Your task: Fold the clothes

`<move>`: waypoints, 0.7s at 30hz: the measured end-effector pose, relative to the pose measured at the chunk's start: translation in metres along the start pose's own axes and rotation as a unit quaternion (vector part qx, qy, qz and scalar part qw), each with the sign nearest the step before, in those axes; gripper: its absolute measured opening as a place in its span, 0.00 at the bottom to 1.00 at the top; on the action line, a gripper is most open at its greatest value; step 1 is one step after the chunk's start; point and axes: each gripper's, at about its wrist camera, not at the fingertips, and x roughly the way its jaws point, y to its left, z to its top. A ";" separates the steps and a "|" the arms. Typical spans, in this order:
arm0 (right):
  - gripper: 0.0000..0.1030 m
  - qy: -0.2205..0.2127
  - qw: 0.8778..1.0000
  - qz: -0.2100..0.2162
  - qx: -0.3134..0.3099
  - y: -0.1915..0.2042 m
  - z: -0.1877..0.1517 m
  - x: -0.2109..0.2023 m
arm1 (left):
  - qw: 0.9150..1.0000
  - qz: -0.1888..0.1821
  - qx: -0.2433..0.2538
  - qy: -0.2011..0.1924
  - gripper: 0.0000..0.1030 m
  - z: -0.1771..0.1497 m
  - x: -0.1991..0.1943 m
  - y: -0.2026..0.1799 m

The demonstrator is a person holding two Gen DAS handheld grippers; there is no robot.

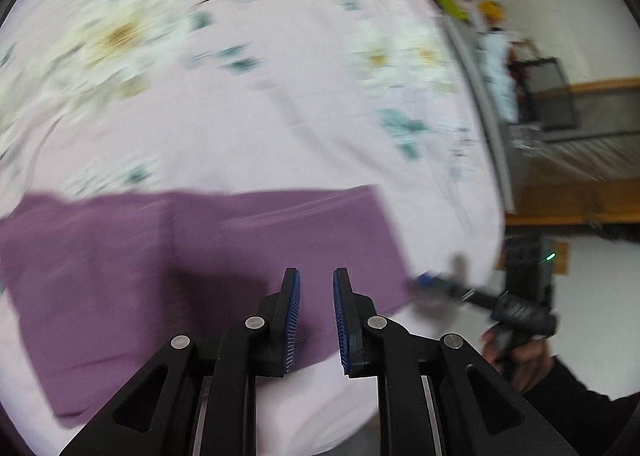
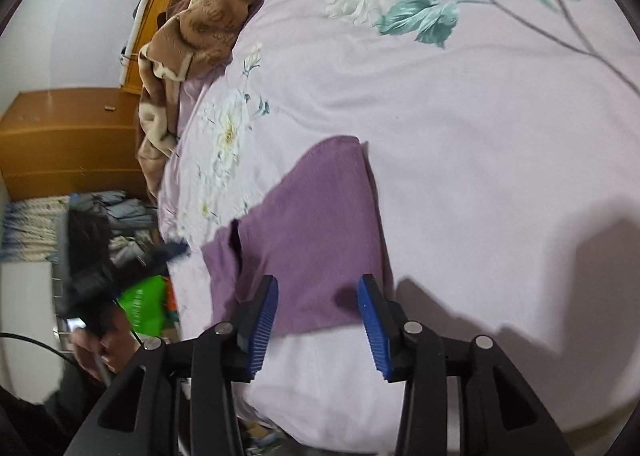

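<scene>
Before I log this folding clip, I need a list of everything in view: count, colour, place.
Garment: one, purple, lying flat on the bed near both grippers.
Bedsheet: one, pale pink with white flowers and teal leaves, covering the bed.
Blanket: one, brown, bunched along the bed's far edge.
Cabinet: one, orange wood, beside the bed.
Bag: one, green, on the floor.
Left hand-held gripper: one, black with blue pads, open above the garment.
Right hand-held gripper: one, black with blue pads, open above the garment.

Left gripper [image 1: 316,320] jaws stand narrowly apart, empty; right gripper [image 2: 318,326] jaws gape wide, empty
</scene>
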 end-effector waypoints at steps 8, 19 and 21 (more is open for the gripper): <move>0.43 0.057 0.998 0.013 0.011 -0.020 0.024 0.042 | 0.998 0.014 -0.061 0.003 0.17 -0.024 0.017 0.038; 0.08 0.008 0.997 0.039 -0.070 0.029 0.057 0.000 | 0.998 0.017 -0.055 -0.001 0.17 -0.027 0.027 0.023; 0.08 0.002 0.997 0.021 -0.069 0.021 0.063 0.003 | 0.998 0.023 -0.053 -0.005 0.17 -0.025 0.025 0.023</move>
